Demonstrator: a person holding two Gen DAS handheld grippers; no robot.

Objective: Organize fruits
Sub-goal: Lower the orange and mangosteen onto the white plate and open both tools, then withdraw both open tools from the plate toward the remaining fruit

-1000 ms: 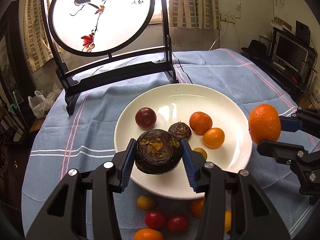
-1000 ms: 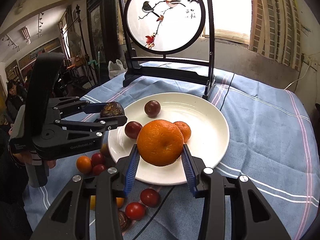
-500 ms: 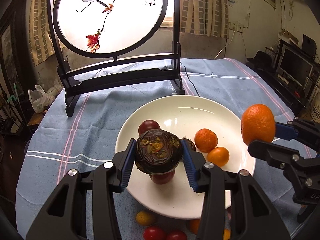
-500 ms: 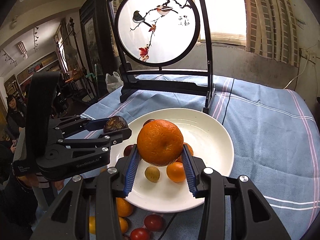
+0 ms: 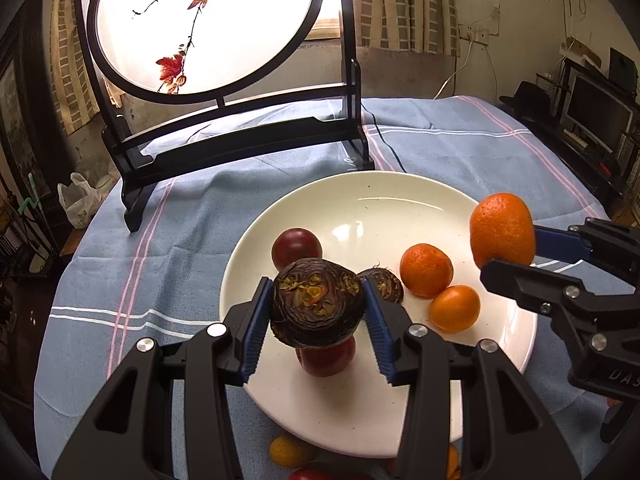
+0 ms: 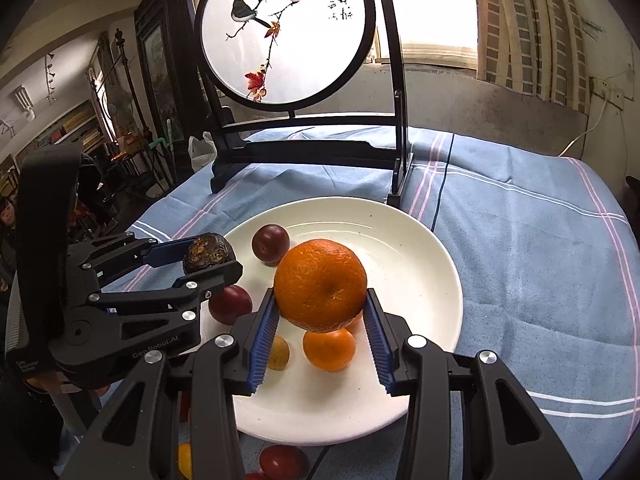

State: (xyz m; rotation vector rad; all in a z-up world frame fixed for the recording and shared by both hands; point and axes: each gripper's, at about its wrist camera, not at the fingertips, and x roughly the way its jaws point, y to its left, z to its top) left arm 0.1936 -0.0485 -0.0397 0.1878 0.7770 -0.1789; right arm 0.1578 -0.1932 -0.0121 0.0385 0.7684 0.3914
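Observation:
A white plate (image 5: 380, 196) (image 6: 424, 292) lies on the blue tablecloth. My left gripper (image 5: 318, 312) (image 6: 208, 256) is shut on a dark brown wrinkled fruit (image 5: 316, 308) (image 6: 208, 254), held above the plate's near left part. To its right, my right gripper (image 6: 320, 312) (image 5: 504, 252) is shut on a large orange (image 6: 320, 284) (image 5: 502, 234), held over the plate's right side. On the plate lie a dark red plum (image 5: 296, 248) (image 6: 271, 243), another red fruit (image 5: 326, 358) (image 6: 230, 304), a second brown fruit (image 5: 382, 284), a tangerine (image 5: 426, 270), a small orange (image 5: 454, 308) (image 6: 329, 348) and a small yellow-brown fruit (image 6: 278, 352).
A round painted screen on a black stand (image 5: 240, 148) (image 6: 308, 148) rises just behind the plate, with a cable (image 5: 390, 148) running past its foot. Several small tomatoes and oranges (image 5: 288, 450) (image 6: 282, 458) lie on the cloth at the plate's near edge. A person (image 6: 8, 224) is at far left.
Both grippers moved forward over the plate and slightly down, each still holding its fruit. The loose fruits on the cloth have slid mostly out of view below.

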